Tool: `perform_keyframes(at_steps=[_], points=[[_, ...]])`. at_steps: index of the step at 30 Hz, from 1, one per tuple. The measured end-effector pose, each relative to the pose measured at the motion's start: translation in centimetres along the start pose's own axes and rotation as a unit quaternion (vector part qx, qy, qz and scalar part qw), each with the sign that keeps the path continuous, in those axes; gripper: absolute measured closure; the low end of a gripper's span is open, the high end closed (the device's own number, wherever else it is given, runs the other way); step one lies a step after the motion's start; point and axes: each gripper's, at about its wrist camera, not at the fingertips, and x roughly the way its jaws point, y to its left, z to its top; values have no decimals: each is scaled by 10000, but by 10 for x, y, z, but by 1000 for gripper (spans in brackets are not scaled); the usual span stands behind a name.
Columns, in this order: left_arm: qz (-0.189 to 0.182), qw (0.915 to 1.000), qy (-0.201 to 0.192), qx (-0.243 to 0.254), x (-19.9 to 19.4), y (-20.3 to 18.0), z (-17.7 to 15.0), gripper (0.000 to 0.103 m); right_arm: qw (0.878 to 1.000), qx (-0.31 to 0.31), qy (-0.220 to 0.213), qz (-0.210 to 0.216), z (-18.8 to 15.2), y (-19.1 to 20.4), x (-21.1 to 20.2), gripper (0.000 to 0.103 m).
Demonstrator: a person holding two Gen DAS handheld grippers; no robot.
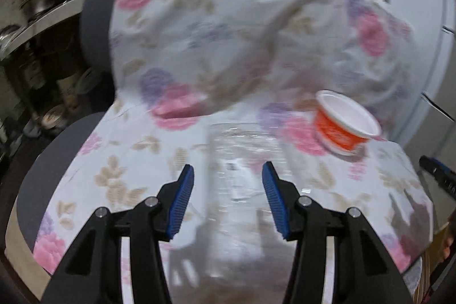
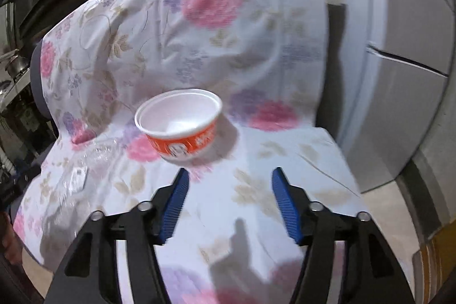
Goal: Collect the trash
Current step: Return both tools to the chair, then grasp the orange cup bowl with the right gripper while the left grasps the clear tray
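Observation:
An empty orange-and-white instant noodle cup [image 2: 179, 124] stands on the seat of a chair draped in a floral sheet [image 2: 216, 47]; it also shows in the left wrist view [image 1: 344, 121]. A clear plastic wrapper with a white label [image 1: 242, 184] lies flat on the seat, seen in the right wrist view [image 2: 79, 175] at the left. My left gripper [image 1: 228, 178] is open and empty, just above the wrapper. My right gripper [image 2: 229, 184] is open and empty, a little short of the cup and slightly right of it.
The chair's grey backrest [image 1: 94, 27] rises behind the seat. Shelves with jars and pots [image 1: 34, 16] stand to the left. A white refrigerator [image 2: 404, 47] stands at the right. Beige floor [image 2: 382, 207] shows beside the chair.

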Motion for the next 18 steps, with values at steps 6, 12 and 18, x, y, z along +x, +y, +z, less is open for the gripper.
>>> perform_keyframes(at_steps=[6, 12, 18], points=[[134, 9990, 377, -194, 36, 24, -3, 54, 9991, 336, 222, 110, 37, 9, 62, 67], [150, 9982, 563, -168, 51, 29, -12, 54, 9956, 538, 756, 142, 48, 13, 108, 66], [15, 9974, 689, -190, 54, 31, -17, 54, 9952, 551, 770, 254, 28, 17, 101, 84]])
